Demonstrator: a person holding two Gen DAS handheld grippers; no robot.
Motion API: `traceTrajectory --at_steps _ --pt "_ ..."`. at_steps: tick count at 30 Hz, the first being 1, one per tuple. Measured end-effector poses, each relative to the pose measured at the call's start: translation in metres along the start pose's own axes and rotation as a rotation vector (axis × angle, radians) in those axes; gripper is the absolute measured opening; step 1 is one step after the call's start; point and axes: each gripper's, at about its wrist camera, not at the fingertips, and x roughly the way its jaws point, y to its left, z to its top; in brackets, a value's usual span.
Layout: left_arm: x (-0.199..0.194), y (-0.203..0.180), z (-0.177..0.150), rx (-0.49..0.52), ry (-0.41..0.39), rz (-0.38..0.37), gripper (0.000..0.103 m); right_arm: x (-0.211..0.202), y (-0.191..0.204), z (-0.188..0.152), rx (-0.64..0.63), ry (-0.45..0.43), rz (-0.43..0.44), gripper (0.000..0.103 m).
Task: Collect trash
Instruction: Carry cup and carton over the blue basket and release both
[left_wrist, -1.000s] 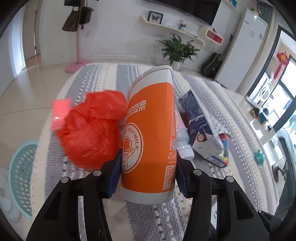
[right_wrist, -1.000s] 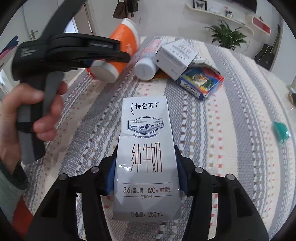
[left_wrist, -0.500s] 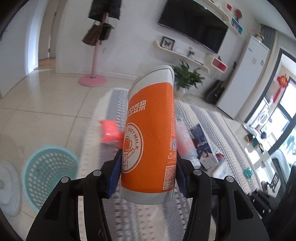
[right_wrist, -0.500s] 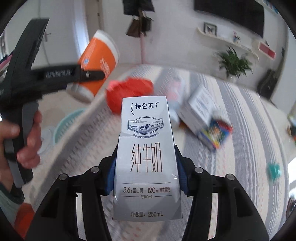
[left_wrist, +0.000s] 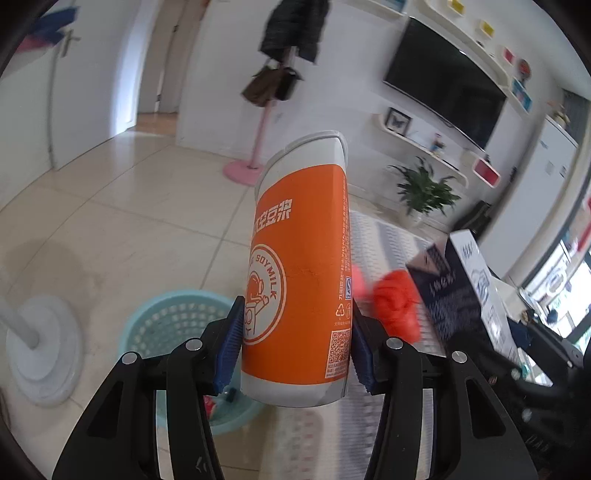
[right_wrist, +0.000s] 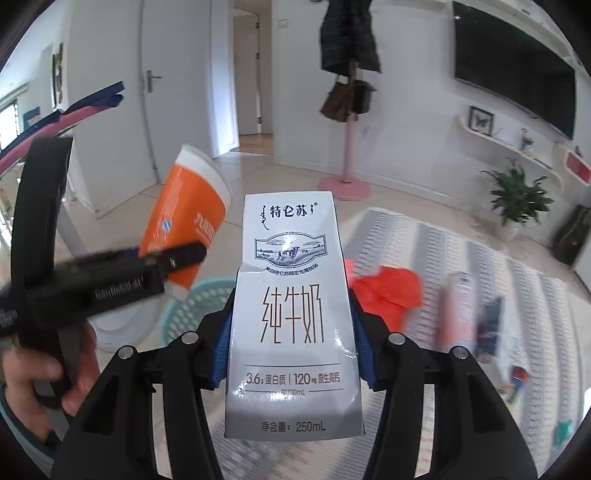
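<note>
Trash is held in both claws. Nearest in the left wrist view, an orange soy milk carton (left_wrist: 301, 273) is pinched upright between the blue pads (left_wrist: 229, 343) of the left claw (left_wrist: 295, 347), gripped low on its body so that the upper part stands free. In the right wrist view, a white milk carton (right_wrist: 293, 317) is pinched the same way by the right claw (right_wrist: 291, 354), its printed face turned to the camera. Both grips are judged firm enough for carrying, the cartons being light and probably empty.

Just beyond and below the orange carton, a turquoise laundry-style basket (left_wrist: 159, 317) is seen on the tiled floor, with a few small items at its bottom; it is judged to be the bin, and the left claw is held partly above its rim, presumably for a drop. The person's left hand (right_wrist: 33, 376) is visible on the left claw's handle.

Farther off, on the striped rug (right_wrist: 461, 236), more trash is left to collect: a red plastic bag (right_wrist: 388, 291), a blurred pinkish bottle (right_wrist: 460, 306), and a dark box (left_wrist: 448, 291). A pink coat stand (right_wrist: 345, 147) is seen by the far wall.
</note>
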Motion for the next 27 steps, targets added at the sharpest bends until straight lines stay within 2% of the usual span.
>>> traceTrajectory --at_steps 7,15,20,27 --pt "0.011 0.059 -0.010 -0.083 0.034 0.050 0.049 0.064 0.043 0.019 0.036 0.089 0.078 0.051" --pt "0.053 0.117 -0.032 -0.211 0.119 0.079 0.049 0.139 0.057 0.018 0.117 0.225 0.119 0.051" --pt "0.082 0.130 -0.044 -0.236 0.174 0.095 0.049 0.161 0.061 0.009 0.108 0.257 0.107 0.051" --pt "0.102 0.140 -0.060 -0.256 0.216 0.110 0.050 0.182 0.057 0.004 0.115 0.287 0.092 0.051"
